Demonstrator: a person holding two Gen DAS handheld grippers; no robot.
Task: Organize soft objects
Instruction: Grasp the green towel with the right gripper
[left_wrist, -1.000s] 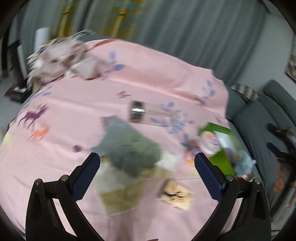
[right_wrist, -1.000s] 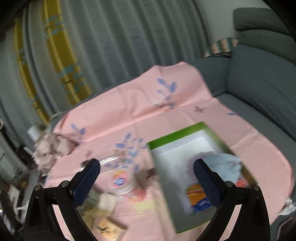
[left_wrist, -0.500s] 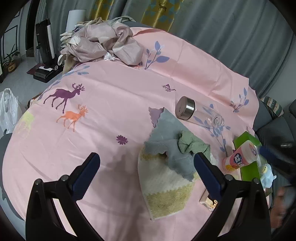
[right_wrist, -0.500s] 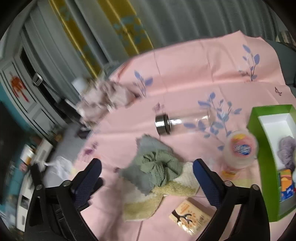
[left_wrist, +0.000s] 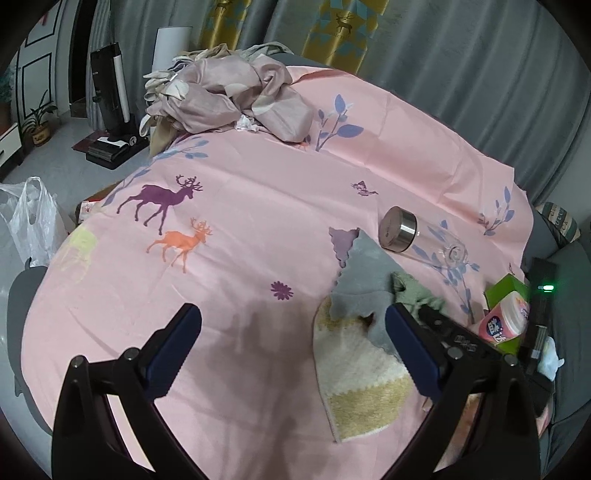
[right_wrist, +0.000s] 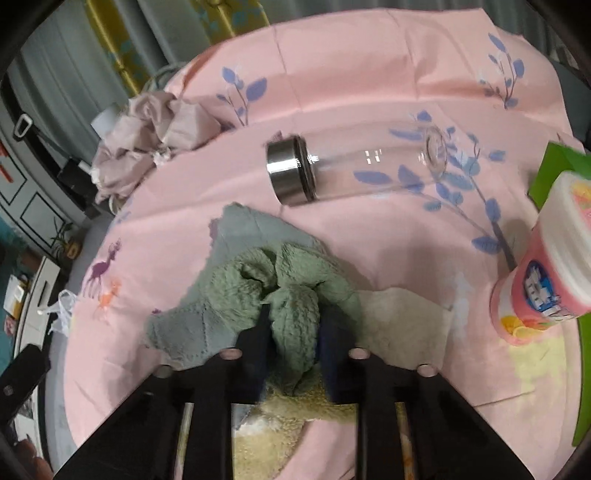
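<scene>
A crumpled green cloth (right_wrist: 291, 291) lies on a grey cloth (right_wrist: 184, 328) and a white-and-yellow towel (right_wrist: 399, 314) on the pink sheet. My right gripper (right_wrist: 293, 325) is shut on a fold of the green cloth. In the left wrist view the grey cloth (left_wrist: 364, 284), the green cloth (left_wrist: 413, 291) and the towel (left_wrist: 362, 380) lie at right, with my right gripper (left_wrist: 439, 325) on them. My left gripper (left_wrist: 291, 343) is open and empty above the bare sheet, left of the pile.
A glass bottle with a steel cap (right_wrist: 332, 170) lies on its side behind the cloths. A pink tub (right_wrist: 546, 266) stands by a green box (right_wrist: 554, 173) at right. A heap of beige fabric (left_wrist: 229, 96) sits at the far edge. A plastic bag (left_wrist: 33, 221) is on the floor.
My right gripper has swung left, come down onto the cloth pile and shut on the green cloth. The left gripper has shifted left and stayed open.
</scene>
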